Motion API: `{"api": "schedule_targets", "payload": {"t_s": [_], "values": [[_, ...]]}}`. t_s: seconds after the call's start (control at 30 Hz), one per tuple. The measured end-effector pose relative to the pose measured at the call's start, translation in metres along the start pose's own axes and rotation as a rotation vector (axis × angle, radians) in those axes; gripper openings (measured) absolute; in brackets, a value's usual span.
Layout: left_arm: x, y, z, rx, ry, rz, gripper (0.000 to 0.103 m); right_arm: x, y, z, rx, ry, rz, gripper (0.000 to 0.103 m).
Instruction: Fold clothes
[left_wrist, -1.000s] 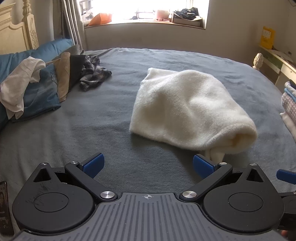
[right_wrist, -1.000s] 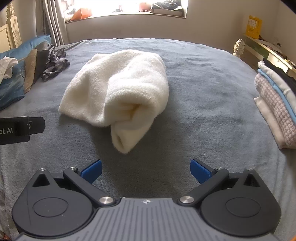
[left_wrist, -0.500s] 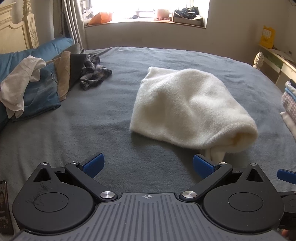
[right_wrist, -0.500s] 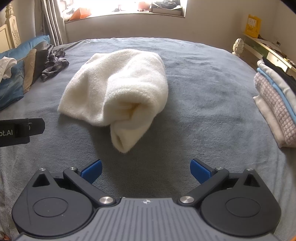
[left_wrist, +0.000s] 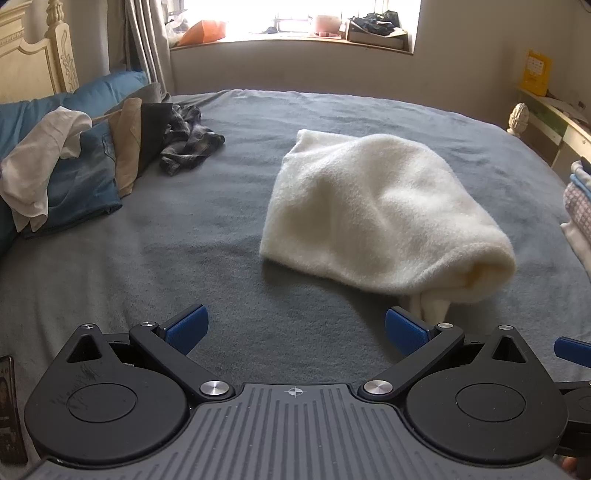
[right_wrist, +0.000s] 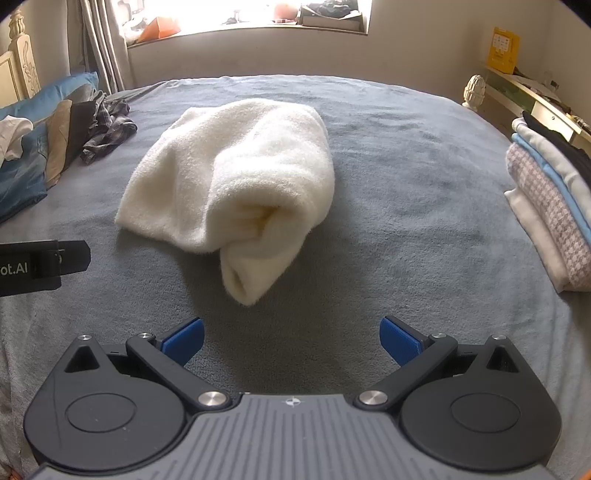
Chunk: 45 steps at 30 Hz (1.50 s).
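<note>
— Far wall?
— A window (left_wrist: 332, 18) is set in it, brightly lit; its sill (left_wrist: 295, 38) is cluttered. Curtains (left_wrist: 147, 44) are hung at the left.
— Furniture?
— A bed (left_wrist: 221, 229) is covered in grey. A cream headboard (left_wrist: 33, 62) is seen left, a shelf (right_wrist: 532, 96) right, bearing a yellow box (right_wrist: 503, 50).

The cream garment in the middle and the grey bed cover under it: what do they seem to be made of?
The cream garment looks like thick fleece or a brushed knit: matte, fuzzy nap, soft rounded folds. The grey bed cover looks like short-pile plush or fleece: matte, with brushed light and dark patches. The exact fibres cannot be told.
</note>
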<state>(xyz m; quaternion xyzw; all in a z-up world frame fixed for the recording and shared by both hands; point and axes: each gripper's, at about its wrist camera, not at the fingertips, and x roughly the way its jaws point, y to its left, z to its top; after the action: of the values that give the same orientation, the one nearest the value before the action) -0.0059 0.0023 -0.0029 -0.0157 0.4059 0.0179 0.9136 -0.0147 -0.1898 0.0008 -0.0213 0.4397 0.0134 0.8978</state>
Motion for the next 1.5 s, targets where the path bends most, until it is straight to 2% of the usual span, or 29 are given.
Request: {"api": "schedule_targets", "payload": {"t_s": [0.9, 1.13, 1.5], "values": [[0.002, 0.001, 0.0, -0.004, 0.016, 0.003, 0.103, 0.0, -0.001, 0.0, 0.009, 0.004, -0.001, 0.103], [-0.001, 0.005, 0.0, -0.033, -0.006, -0.04, 0.103, 0.001, -0.004, 0.0, 0.013, 0.007, 0.009, 0.103], [0.008, 0.011, 0.001, -0.069, -0.016, -0.058, 0.103, 0.008, -0.004, -0.002, 0.007, 0.013, 0.031, 0.103]]}}
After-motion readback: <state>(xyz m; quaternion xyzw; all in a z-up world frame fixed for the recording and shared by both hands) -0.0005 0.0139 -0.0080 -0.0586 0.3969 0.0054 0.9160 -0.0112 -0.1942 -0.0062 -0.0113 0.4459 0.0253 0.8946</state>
